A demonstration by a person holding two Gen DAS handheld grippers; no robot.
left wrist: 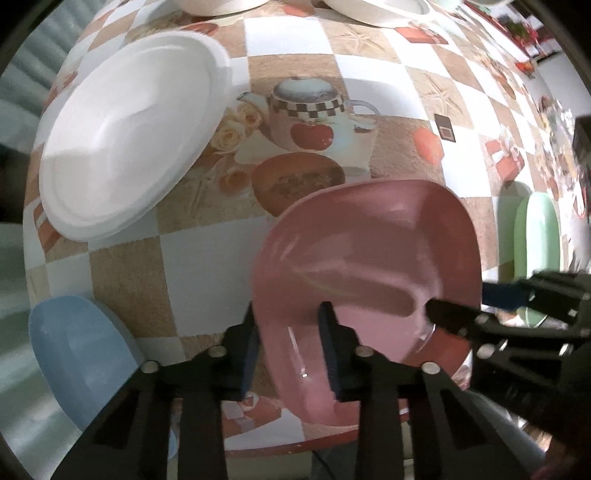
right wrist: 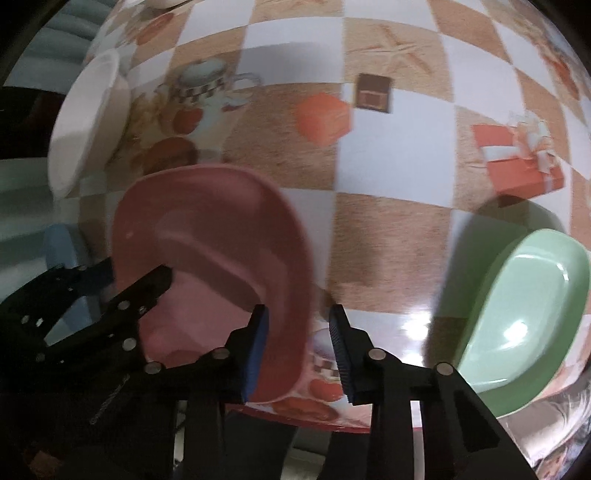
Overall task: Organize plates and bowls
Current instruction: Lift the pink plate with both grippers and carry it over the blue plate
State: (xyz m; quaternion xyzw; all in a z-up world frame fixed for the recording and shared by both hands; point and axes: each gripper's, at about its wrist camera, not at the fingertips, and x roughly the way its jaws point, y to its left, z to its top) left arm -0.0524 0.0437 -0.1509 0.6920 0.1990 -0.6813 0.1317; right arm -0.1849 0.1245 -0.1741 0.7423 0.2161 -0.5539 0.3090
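A pink square bowl (left wrist: pixel 369 258) sits near the front edge of the table; it also shows in the right wrist view (right wrist: pixel 221 229). My left gripper (left wrist: pixel 290 347) is open and straddles the bowl's left rim, one finger inside and one outside. My right gripper (right wrist: pixel 299 350) is open and straddles the bowl's right rim; its fingers (left wrist: pixel 450 314) show at the right of the left wrist view. A white plate (left wrist: pixel 125 133) lies at the left, a blue plate (left wrist: pixel 81 350) at the front left, a green bowl (right wrist: pixel 517 314) at the right.
The table wears a checkered cloth (left wrist: pixel 295 48) printed with teapots and gift boxes. White dishes (left wrist: pixel 373 11) sit at the far edge. The table's front edge (right wrist: pixel 314 424) runs just under my grippers.
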